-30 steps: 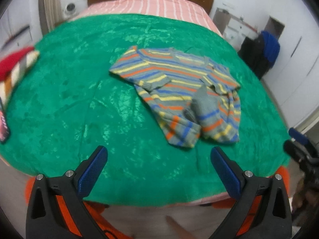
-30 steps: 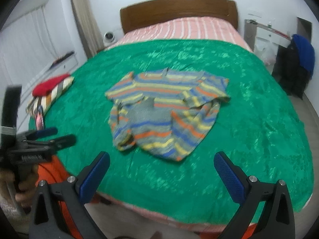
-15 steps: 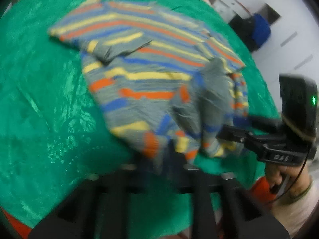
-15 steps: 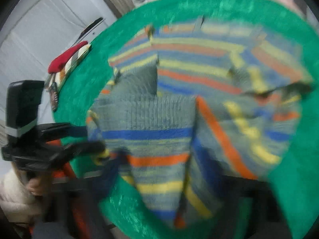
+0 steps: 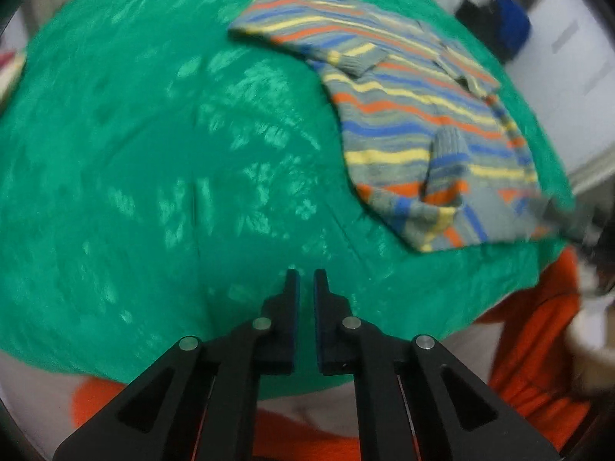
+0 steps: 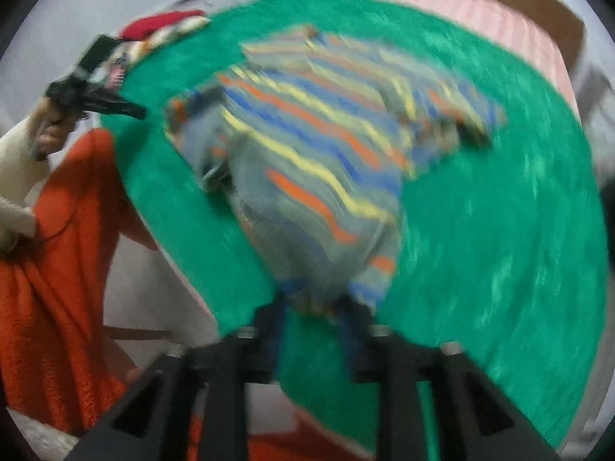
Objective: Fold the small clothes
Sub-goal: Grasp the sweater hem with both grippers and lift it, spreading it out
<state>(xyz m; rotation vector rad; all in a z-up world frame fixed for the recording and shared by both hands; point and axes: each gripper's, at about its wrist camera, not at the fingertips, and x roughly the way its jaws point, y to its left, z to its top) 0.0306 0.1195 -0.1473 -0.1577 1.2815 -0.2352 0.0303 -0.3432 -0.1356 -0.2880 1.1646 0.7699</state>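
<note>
My right gripper (image 6: 311,307) is pinching the striped sweater (image 5: 415,123) hem, nearer; my left gripper (image 5: 305,280), nearly closed and empty, is hovering left of it over the green blanket (image 5: 153,153).

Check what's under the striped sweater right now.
The striped sweater lies on the green blanket; its near hem sits in the right claw. Whatever the knit covers is hidden.
</note>
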